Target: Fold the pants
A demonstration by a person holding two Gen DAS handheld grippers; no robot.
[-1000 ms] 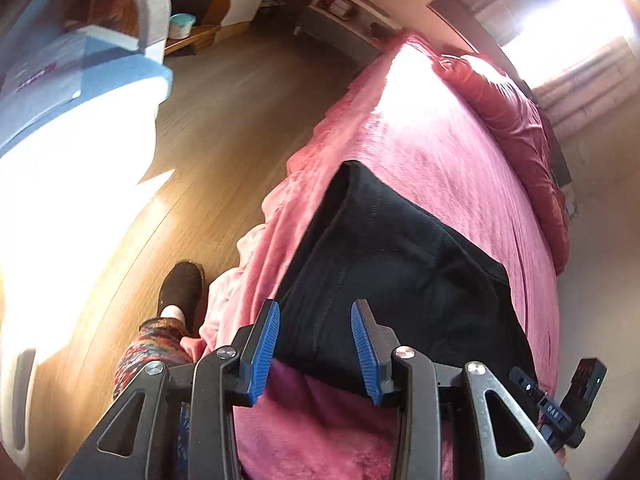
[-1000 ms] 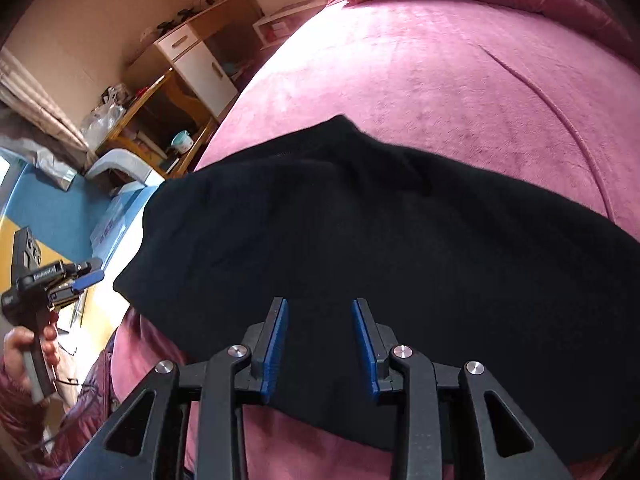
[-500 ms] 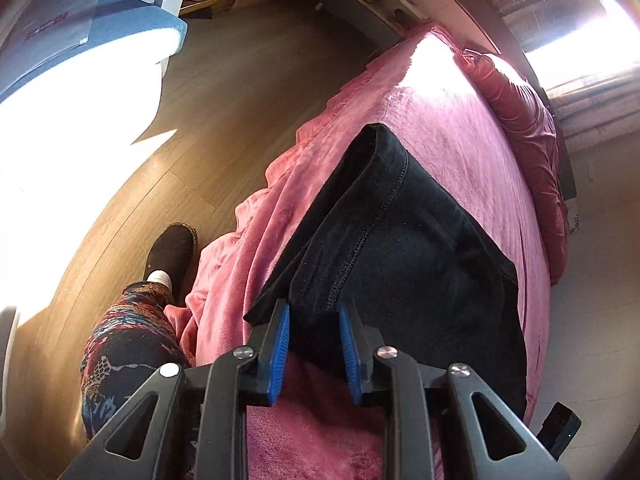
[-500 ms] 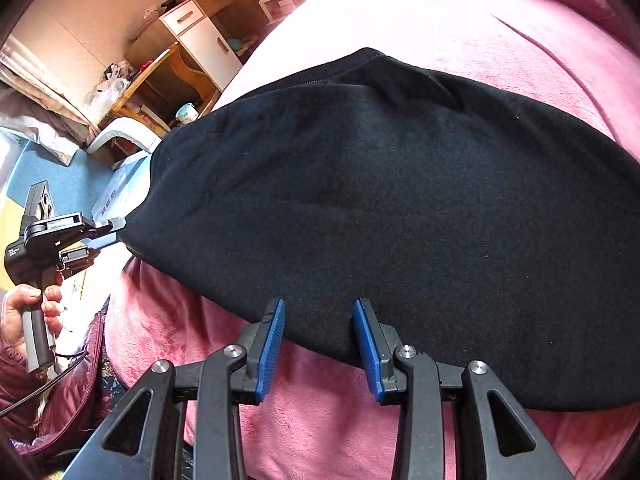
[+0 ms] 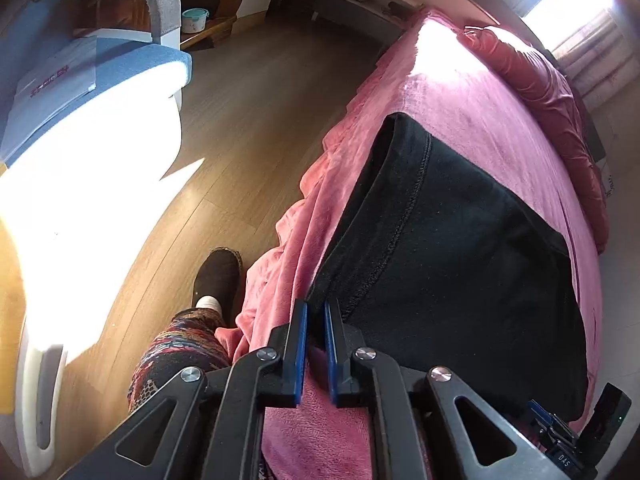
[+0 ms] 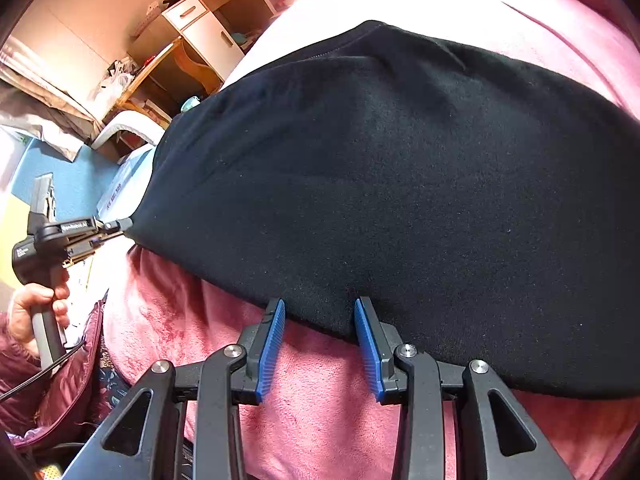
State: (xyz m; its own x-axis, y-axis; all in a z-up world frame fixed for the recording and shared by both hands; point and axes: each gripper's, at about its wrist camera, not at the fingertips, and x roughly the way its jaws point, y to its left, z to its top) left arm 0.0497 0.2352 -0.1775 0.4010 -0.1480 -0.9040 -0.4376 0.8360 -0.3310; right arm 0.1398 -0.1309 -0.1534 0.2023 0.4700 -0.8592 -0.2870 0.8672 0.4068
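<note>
Black pants (image 5: pixel 460 260) lie folded on a pink blanket (image 5: pixel 480 100) covering the bed. My left gripper (image 5: pixel 316 306) is shut on the near left corner of the pants, at the bed's edge. The right wrist view shows the same grip from the side, the left gripper (image 6: pixel 120 226) pinching that corner of the pants (image 6: pixel 380 180). My right gripper (image 6: pixel 320 304) is open, its blue pads straddling the near hem of the pants without pressing it. The blanket (image 6: pixel 320 400) shows below the hem.
A wooden floor (image 5: pixel 240 120) runs left of the bed, with a blue and white chair (image 5: pixel 100 80) on it. The person's patterned leg and dark slipper (image 5: pixel 216 276) stand by the bed. A hand (image 6: pixel 32 312) holds the left gripper's handle. A desk (image 6: pixel 180 40) stands behind.
The left jaws have closed onto the pants corner. Both grippers came down toward the bed, and the right one drew back to the near hem.
</note>
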